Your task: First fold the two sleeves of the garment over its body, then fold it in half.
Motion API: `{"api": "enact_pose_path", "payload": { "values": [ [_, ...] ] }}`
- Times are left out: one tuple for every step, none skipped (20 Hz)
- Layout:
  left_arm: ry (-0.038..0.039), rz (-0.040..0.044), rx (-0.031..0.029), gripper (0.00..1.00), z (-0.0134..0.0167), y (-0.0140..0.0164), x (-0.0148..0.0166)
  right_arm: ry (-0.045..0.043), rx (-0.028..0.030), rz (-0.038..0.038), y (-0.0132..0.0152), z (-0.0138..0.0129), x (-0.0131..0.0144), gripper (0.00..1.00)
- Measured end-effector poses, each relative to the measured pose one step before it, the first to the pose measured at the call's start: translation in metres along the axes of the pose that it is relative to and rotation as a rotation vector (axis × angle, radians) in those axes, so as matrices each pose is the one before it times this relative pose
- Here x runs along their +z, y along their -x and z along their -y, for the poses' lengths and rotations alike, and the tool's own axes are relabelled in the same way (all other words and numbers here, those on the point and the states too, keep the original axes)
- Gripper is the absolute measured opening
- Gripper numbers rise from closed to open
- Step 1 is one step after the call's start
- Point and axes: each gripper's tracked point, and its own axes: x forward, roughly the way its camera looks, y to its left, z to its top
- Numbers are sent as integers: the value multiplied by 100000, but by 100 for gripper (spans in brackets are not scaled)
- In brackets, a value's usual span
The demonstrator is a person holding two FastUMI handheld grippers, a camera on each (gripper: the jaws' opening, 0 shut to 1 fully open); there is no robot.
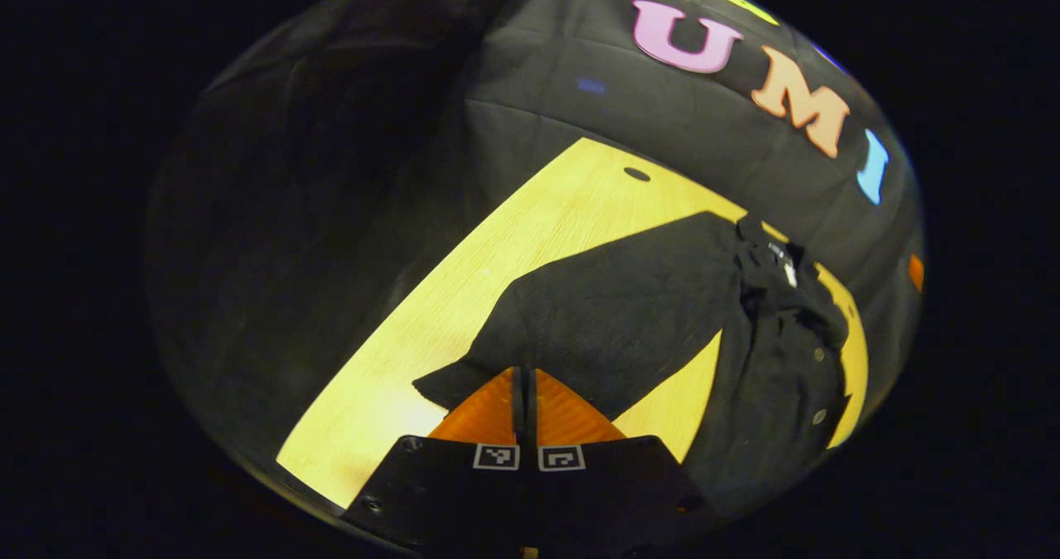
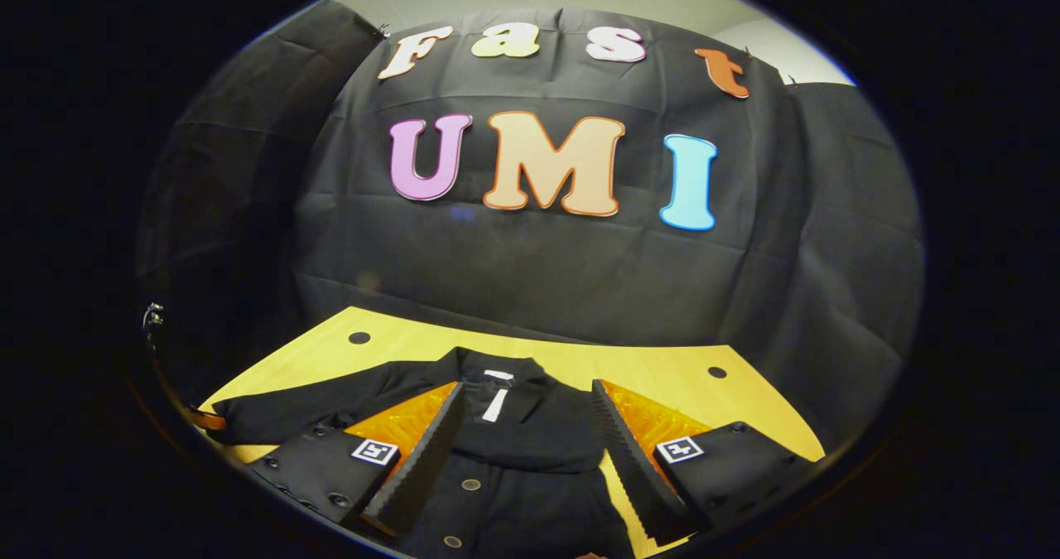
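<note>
Booth wall of black cloth [image 2: 538, 269] is hanging behind the surface. The surface [image 1: 497, 261], pale wood with small dark holes near its far corners [image 2: 359, 337], is carrying the garment and nothing else that I can make out.

The garment [image 2: 513, 435], a dark buttoned jacket or shirt, is lying flat on the surface with its collar pointing toward the wall and its button row running toward the near edge. Collar [image 2: 497, 377], with a pale tag inside it, is sitting close to the far edge of the surface. One sleeve [image 1: 596, 310] is stretching out sideways from the body across the wood, its cuff end [image 1: 439, 385] lying just in front of the left hand-held gripper. In the right gripper view the same sleeve [image 2: 315, 406] is extending to the left of the collar.

Left hand-held gripper [image 1: 524, 377]: fingers are sitting clenched together with only a thin slit between them, tips at the sleeve's cuff end. Whether cloth is pinched between them I cannot tell.

Right hand-held gripper [image 2: 526, 397]: fingers are spread wide apart, released, hovering over the garment's chest just below the collar, one finger [image 2: 422, 451] on each side of the button row. Buttons [image 2: 470, 484] are showing between them.
</note>
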Motion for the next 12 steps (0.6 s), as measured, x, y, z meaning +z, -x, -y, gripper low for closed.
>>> {"api": "enact_pose_path", "payload": {
  "values": [
    [1746, 2224, -558, 0, 198, 359, 672, -52, -994, 541, 230, 1017, -9, 97],
    [113, 2727, -708, 0, 329, 3, 1084, 14, -590, -275, 248, 870, -180, 97],
    [-1015, 3299, 121, 0, 317, 189, 1280, -276, -395, -554, 260, 1042, -266, 99],
    [-2385, 3192, -1448, 0, 1058, 460, 1804, -478, -567, -481, 112, 728, -164, 97],
    [-2367, 2316, -1368, 0, 975, 128, 1344, -758, -597, -66, 119, 848, -178, 97],
    [-2393, 2289, -324, 0, 842, 120, 1132, -889, -312, 39, 227, 766, -233, 98],
    [-1941, 1525, -1778, 0, 1217, 181, 1086, -892, -260, -150, 125, 605, -211, 98],
    [-1326, 1887, -1783, 0, 1420, 289, 1073, -796, -185, -254, 269, 637, -200, 98],
    [-1006, 1877, -2567, 0, 1522, 188, 1072, -793, -64, -394, 146, 667, -289, 98],
    [-806, 1869, -2567, 0, 1659, 21, 956, -788, 159, -262, 213, 575, -168, 98],
    [-965, 1496, -2505, 0, 1602, -99, 867, -687, -131, 214, 294, 605, 29, 98],
    [-1374, 1580, -3330, 0, 2068, -223, 942, -700, -396, 992, 436, 981, 85, 97]
  ]
}}
